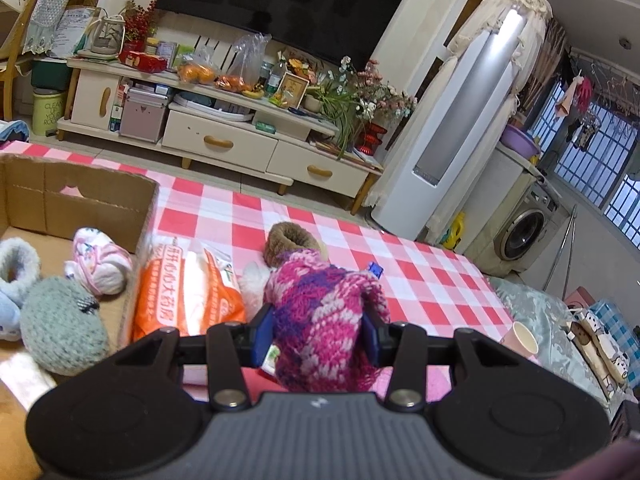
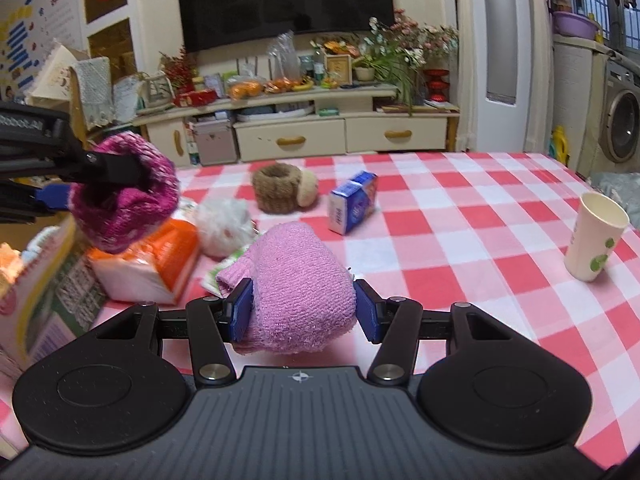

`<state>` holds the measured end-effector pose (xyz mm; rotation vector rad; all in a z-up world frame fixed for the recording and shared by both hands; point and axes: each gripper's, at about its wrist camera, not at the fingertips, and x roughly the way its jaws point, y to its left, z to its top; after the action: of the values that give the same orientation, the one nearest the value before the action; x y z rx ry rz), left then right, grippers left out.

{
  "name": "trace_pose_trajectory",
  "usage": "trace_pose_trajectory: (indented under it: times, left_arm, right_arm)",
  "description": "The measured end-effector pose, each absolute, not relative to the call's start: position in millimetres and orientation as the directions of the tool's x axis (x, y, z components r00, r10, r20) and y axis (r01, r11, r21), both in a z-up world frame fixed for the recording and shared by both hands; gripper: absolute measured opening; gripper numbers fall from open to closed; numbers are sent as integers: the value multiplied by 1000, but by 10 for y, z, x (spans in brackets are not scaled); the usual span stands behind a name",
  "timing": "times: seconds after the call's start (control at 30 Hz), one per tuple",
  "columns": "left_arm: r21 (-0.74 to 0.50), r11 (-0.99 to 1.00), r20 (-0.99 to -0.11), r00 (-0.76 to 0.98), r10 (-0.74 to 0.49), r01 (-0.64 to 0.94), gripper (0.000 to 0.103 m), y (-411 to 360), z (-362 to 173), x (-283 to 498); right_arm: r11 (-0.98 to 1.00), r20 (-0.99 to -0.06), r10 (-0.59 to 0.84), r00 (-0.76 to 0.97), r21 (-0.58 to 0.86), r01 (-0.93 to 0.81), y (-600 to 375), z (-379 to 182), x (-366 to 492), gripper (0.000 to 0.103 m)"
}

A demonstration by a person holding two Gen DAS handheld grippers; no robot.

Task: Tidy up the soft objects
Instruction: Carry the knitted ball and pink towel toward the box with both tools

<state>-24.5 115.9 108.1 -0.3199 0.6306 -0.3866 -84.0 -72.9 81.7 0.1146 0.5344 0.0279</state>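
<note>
Aloft together over the red-and-white checked tablecloth: left gripper, blue pads narrowed and pressed into both flanks of a magenta knitted item, and right gripper, jaws set wider and pinched on a pink knitted item that bulges between them. Seen from the right wrist, magenta knitted item hanging clear of the cloth, up and to the left of the pink one. Just left of the magenta bundle, beyond an orange packet, a cardboard box, likely the destination, already holding a grey knitted ball, a small pink-and-white shoe and a pale blue fluffy slipper. Still out on the cloth beyond the held pieces: a brown woolly bootie, a white fluffy ball, plus a blue carton and a paper cup well off to the right. Chief risks, as judged: yielding wool slipping through a light pinch, especially the wider-held pink bundle; both loads converging on the box at once and colliding; a low carry snagging the box wall or dragging the orange packet along; a release short of the rim dropping a piece outside.
</note>
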Motion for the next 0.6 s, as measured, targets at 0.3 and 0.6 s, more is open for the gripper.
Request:
trace_pose_trajectory:
  times: [0.3, 0.6]
  left_arm:
    - [-412, 888, -476, 783, -400, 203, 43, 1465, 1180, -231]
    - [-427, 898, -445, 838, -314, 110, 43, 1928, 1254, -229]
  right_arm:
    - [988, -457, 138, 879, 126, -90, -345, 1039, -794, 67]
    - [971, -398, 237, 886, 134, -199, 85, 1258, -692, 67]
